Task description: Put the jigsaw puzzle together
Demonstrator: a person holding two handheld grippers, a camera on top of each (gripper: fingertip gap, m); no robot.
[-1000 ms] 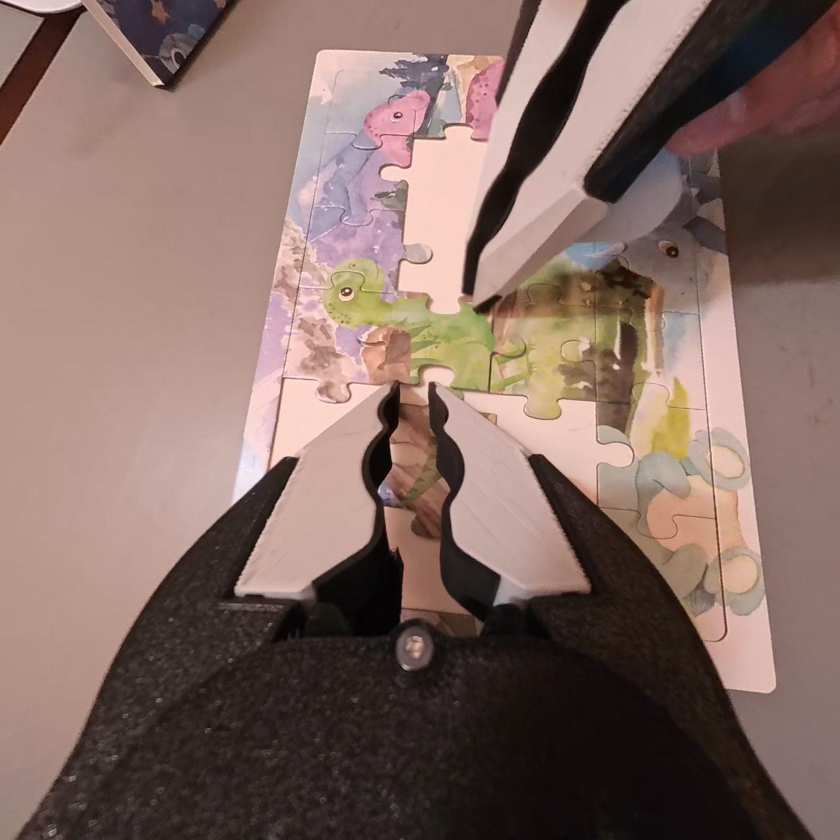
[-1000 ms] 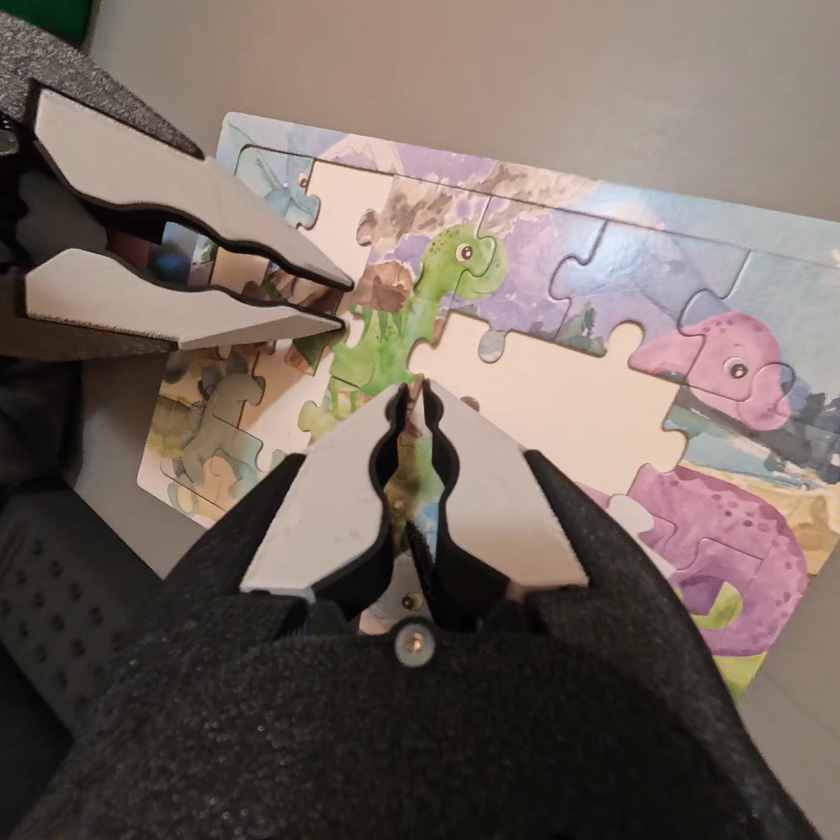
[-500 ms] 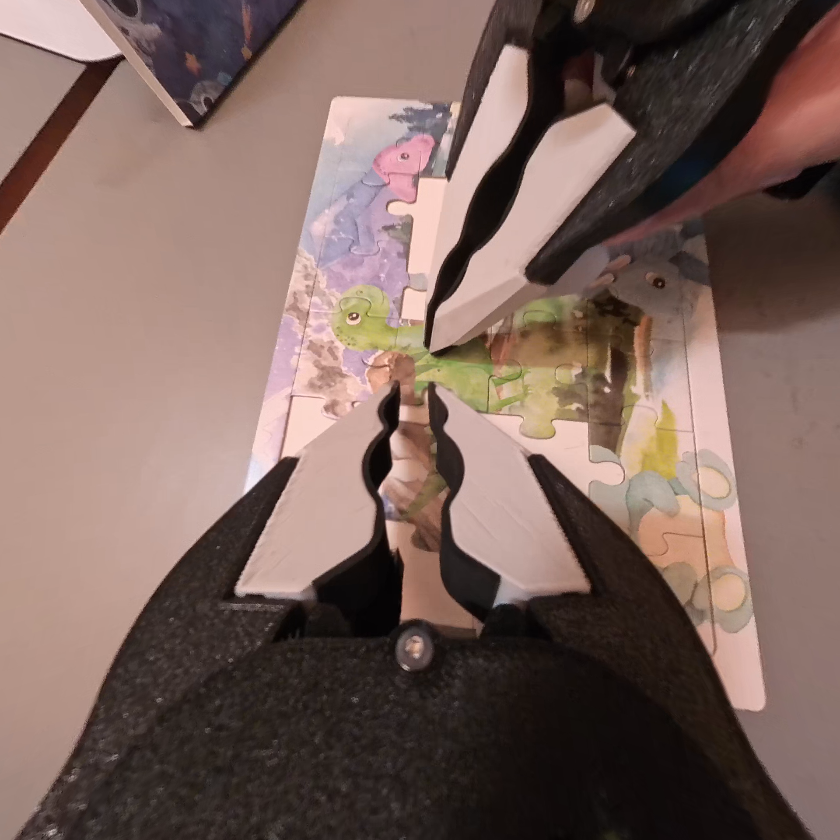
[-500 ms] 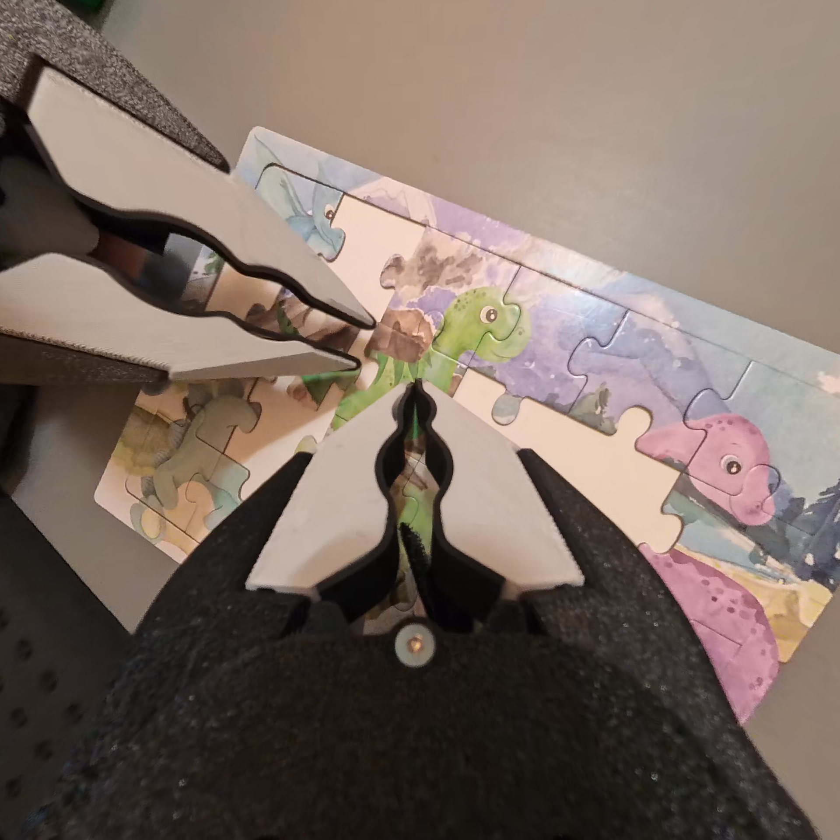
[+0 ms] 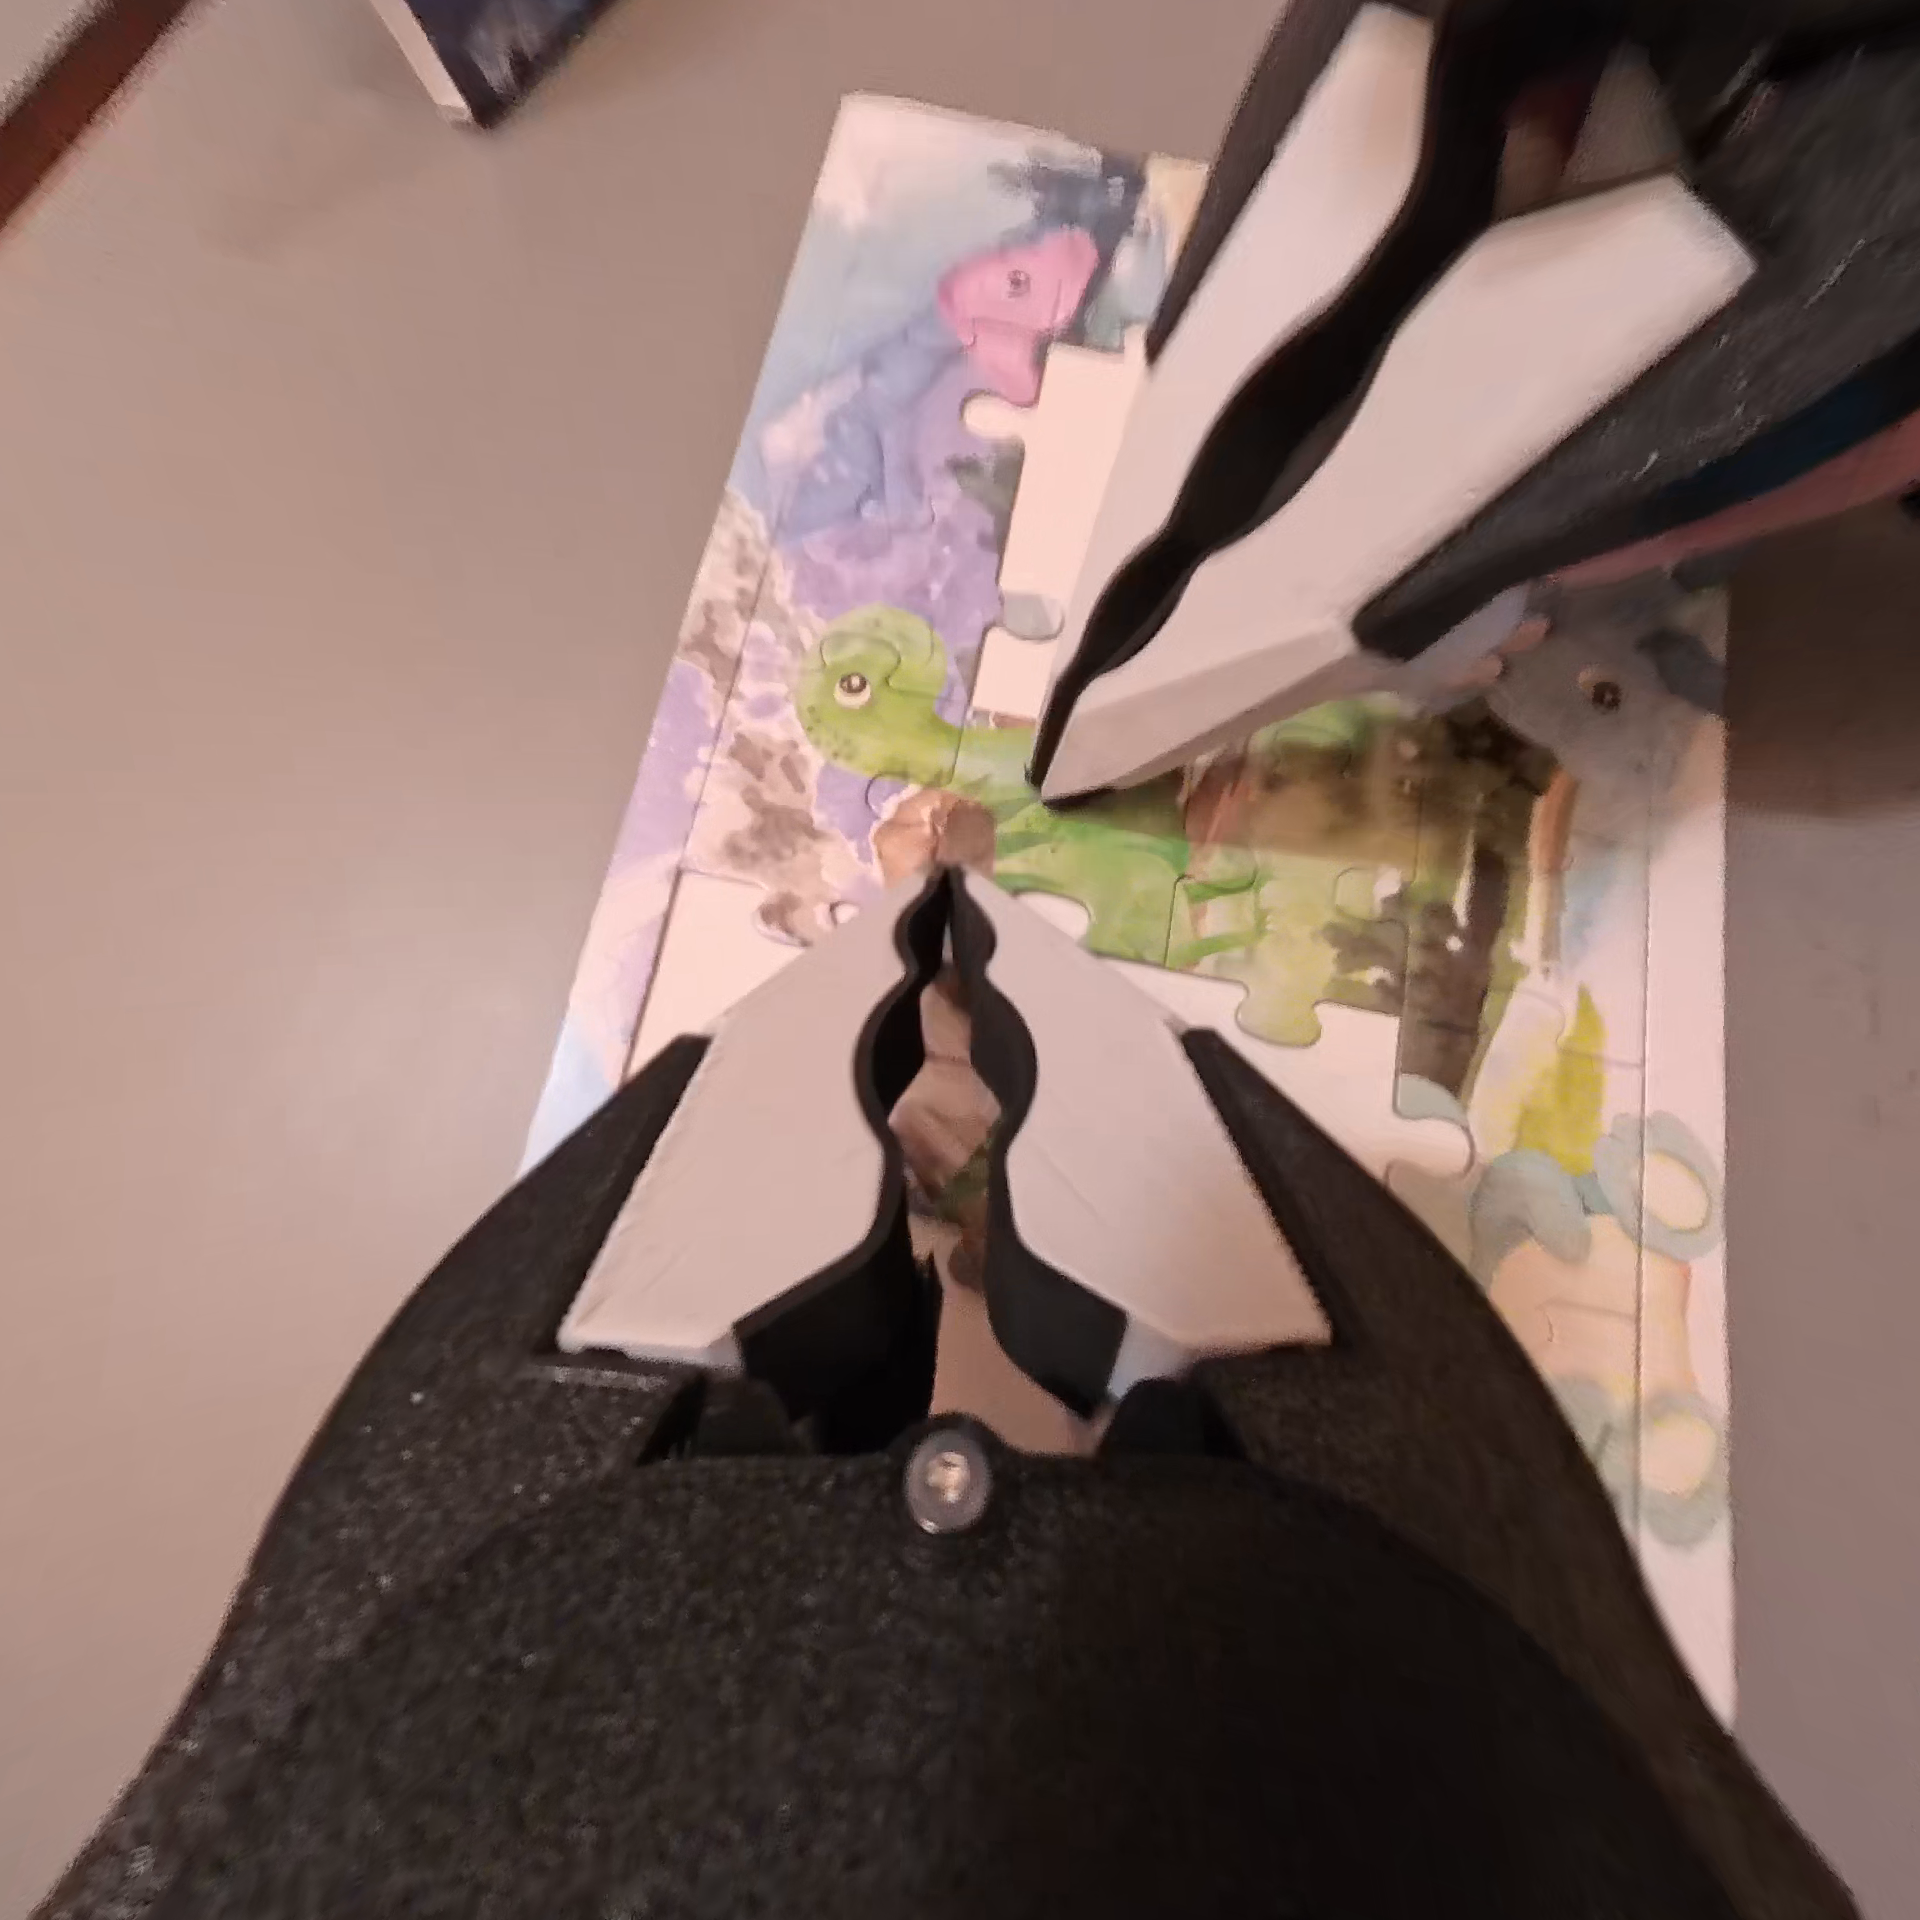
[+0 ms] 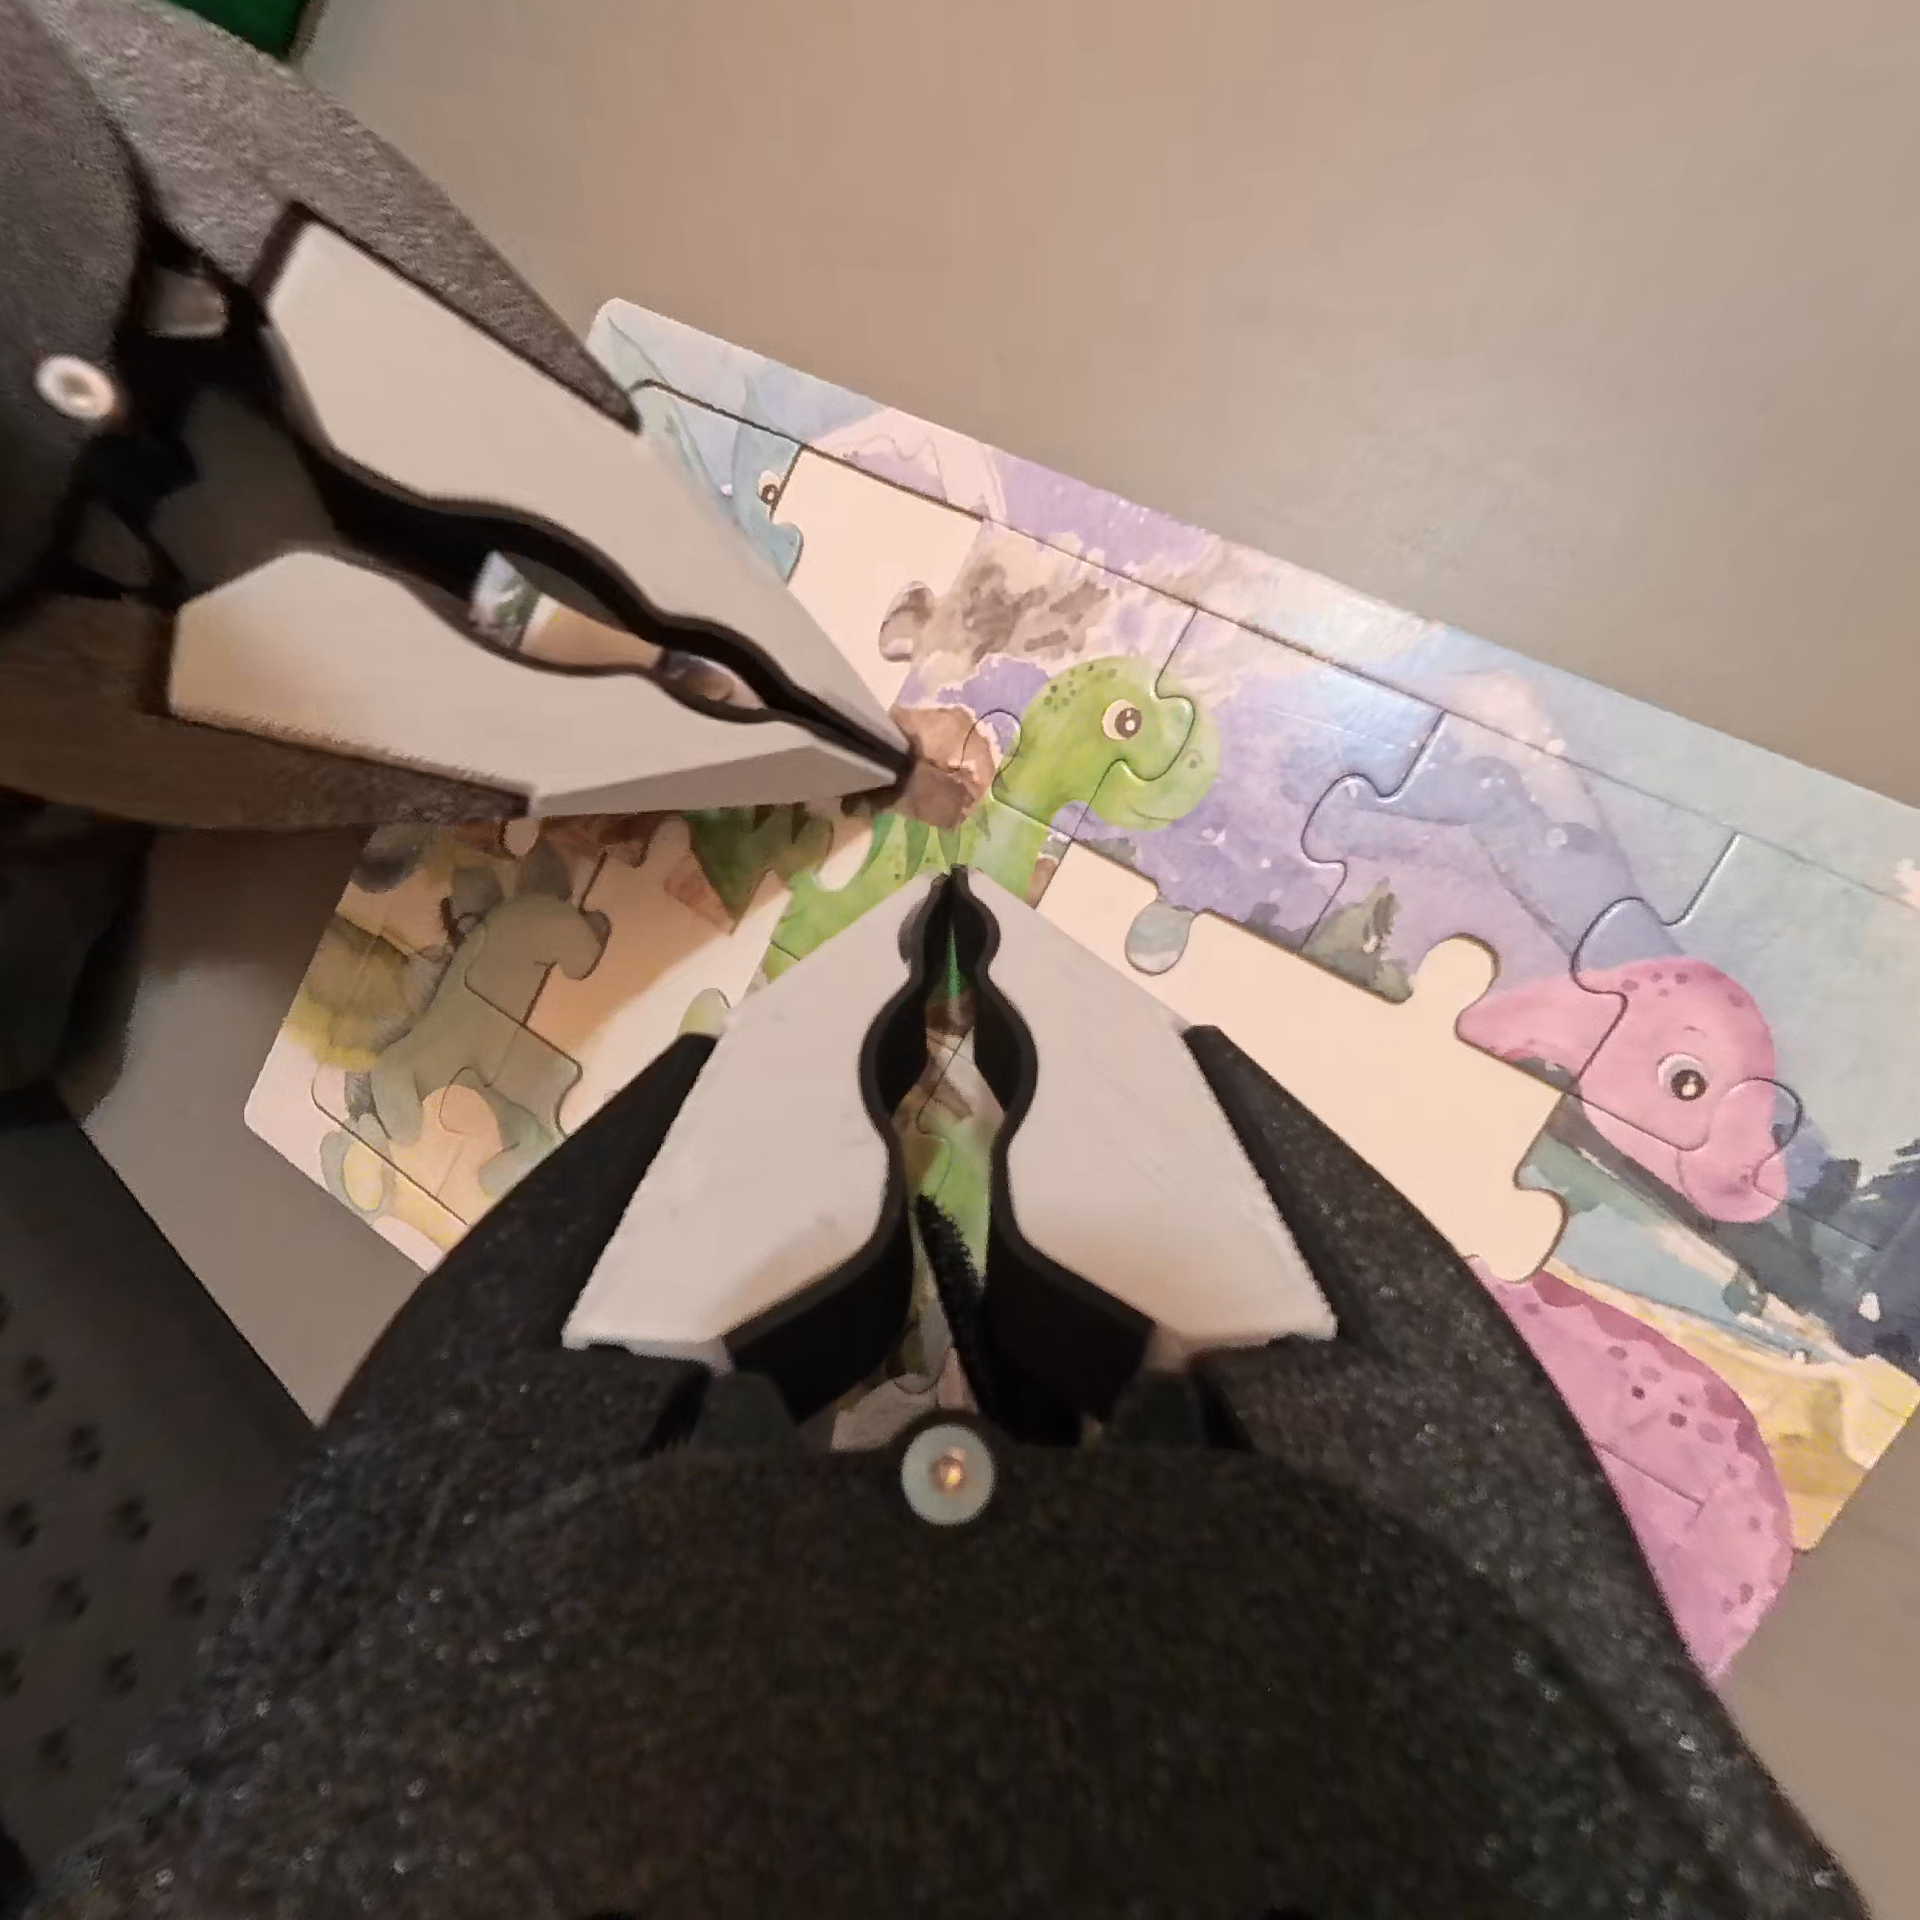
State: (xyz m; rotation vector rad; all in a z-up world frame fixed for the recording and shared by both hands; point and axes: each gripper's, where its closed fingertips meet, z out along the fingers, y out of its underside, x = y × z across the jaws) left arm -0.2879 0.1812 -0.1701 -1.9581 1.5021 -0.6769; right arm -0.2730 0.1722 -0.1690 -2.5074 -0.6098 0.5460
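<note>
A dinosaur jigsaw puzzle [image 5: 852,540] [image 6: 1351,748] lies in its white tray on the grey table. It has bare white gaps [image 5: 1070,468] [image 6: 1299,1039]. My left gripper [image 5: 948,878] is shut. Its tips touch a loose piece with a brown rock [image 5: 925,831] [image 6: 945,769], below the green dinosaur's head [image 5: 873,696]. It also shows in the right wrist view [image 6: 894,771]. My right gripper [image 6: 951,878] is shut, tips down on the green dinosaur's neck. It comes in from the upper right in the left wrist view [image 5: 1049,790]. The two sets of tips are close together.
A dark blue box [image 5: 499,52] stands at the far left, near the table's brown edge [image 5: 62,94]. A hand [image 5: 1745,509] holds the right gripper. A black perforated surface [image 6: 94,1455] lies off the tray's near corner. Left and right tips are no more than a few centimetres apart. From the right gripper's tips to the dinosaur jigsaw puzzle [image 5: 852,540] is close to 6 cm.
My left gripper's fingers have closed from a narrow gap to shut. Both grippers have drawn together over the green dinosaur, and the right tips now sit lower on its neck.
</note>
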